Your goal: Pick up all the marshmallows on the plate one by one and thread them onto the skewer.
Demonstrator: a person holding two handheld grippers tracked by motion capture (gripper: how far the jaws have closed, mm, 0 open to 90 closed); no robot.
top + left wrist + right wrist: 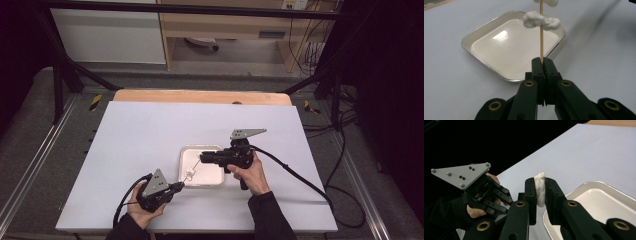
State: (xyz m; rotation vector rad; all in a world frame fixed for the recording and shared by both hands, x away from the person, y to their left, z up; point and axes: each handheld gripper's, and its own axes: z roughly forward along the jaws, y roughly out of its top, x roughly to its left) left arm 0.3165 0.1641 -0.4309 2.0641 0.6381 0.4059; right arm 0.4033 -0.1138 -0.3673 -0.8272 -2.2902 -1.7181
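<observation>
The white tabletop (150, 140) carries a shallow white tray (215, 180) with a shiny metal rim, lying near the middle, a little to the right. Above the tray a thin wooden skewer (541, 37) slants from the near left up toward the far right.

The left tongs (181, 185) sit at the near left of the tray, pressed fully together on the lower end of the skewer; in the left gripper view the stick rises straight out from between the black tips. A soft white lump (541, 21) is threaded partway up the stick, hanging over the tray, and a second white lump (547, 2) shows at the top edge of that view. The right tongs (202, 158) reach in from the right over the tray and are nearly closed, pinching a white piece (540, 188) that stands upright between the pads.

The risks, as I judge them: the skewer is thin, so a sideways pull from the right tongs against the left grip could bend or snap it. The white stuff looks soft, so a harder squeeze may tear or flatten it rather than slide it. If the left grip twists, the stick could swing and shed the lumps outside the tray.
</observation>
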